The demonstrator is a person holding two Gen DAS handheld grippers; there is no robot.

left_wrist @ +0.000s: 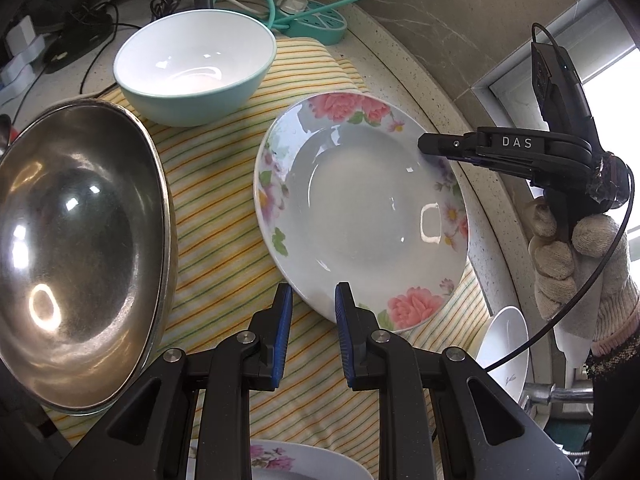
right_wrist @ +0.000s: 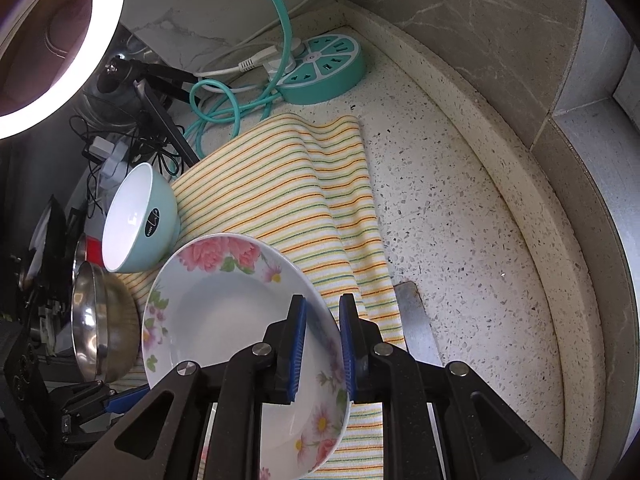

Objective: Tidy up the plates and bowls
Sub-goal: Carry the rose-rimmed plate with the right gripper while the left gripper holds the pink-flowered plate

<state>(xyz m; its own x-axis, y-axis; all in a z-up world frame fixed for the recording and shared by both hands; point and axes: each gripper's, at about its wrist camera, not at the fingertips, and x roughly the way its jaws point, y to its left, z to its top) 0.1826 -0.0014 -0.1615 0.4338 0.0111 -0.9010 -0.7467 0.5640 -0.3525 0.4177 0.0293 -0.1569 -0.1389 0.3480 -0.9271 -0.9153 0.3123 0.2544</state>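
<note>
Glossy ceramic floral plate on striped cloth; right gripper angled down, clamping rim; left gripper narrow, empty.

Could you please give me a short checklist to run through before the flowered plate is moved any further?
1. Right gripper straddles the rim of the white flower-printed ceramic plate: ok.
2. Pads pressing firmly: cannot tell.
3. Left gripper holds nothing, jaws narrowly apart: ok.
4. Plate apart from the mint-green bowl: ok.
5. Plate apart from the stainless steel bowl: ok.
6. Striped yellow cloth bare beyond the plate: ok.
</note>
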